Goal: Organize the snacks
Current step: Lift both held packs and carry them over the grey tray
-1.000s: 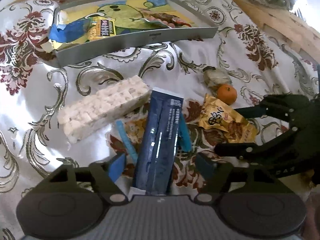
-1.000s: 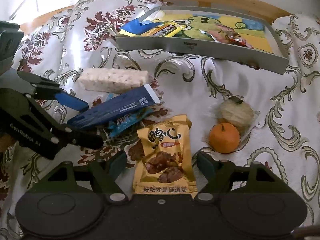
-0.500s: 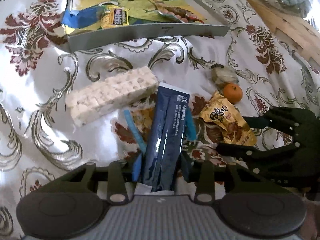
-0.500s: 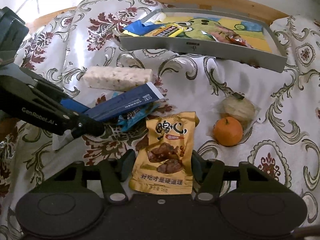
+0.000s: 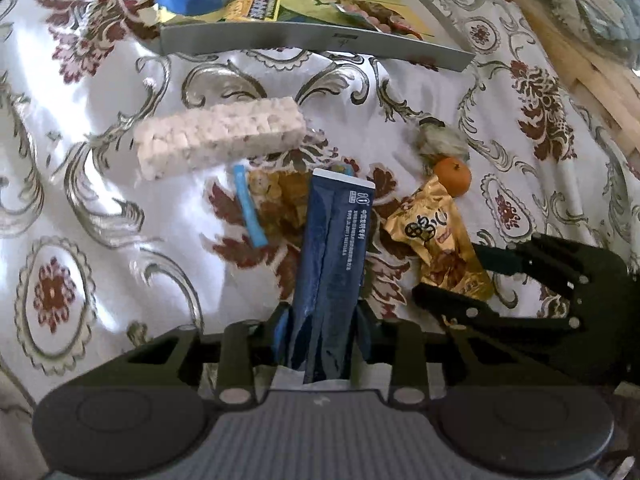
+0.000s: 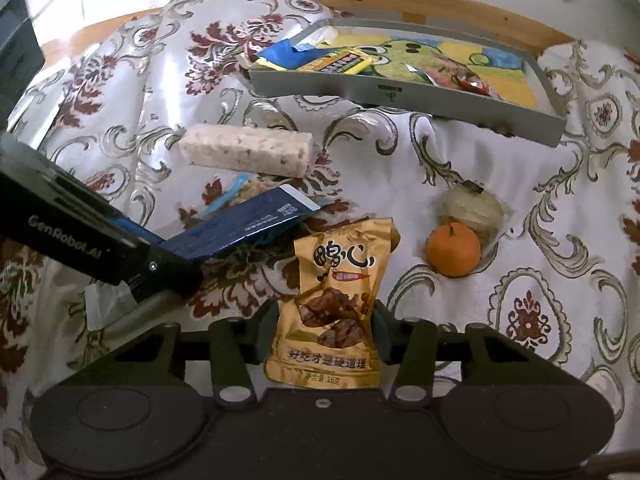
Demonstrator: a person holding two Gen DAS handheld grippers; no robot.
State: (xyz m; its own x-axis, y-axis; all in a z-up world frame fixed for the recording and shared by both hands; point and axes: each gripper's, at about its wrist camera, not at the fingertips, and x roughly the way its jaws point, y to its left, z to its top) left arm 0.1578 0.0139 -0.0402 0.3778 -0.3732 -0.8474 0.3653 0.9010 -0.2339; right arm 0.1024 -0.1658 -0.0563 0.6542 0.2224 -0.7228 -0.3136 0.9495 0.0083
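Note:
My left gripper is shut on a long dark blue packet and holds it just above the cloth; the packet also shows in the right wrist view. My right gripper is shut on a gold snack pouch, lifted off the cloth; the pouch also shows in the left wrist view. A grey tray with a cartoon bottom holds several snacks at the back. A white puffed-rice bar lies in front of it.
A clear snack bag with blue edges lies under the blue packet. A small orange and a pale wrapped ball lie to the right. A wooden bed edge runs behind the tray. Everything rests on a patterned satin cloth.
Both grippers closed from open, the left on the blue packet and the right on the gold pouch. Both have lifted and drawn back a little with their items.

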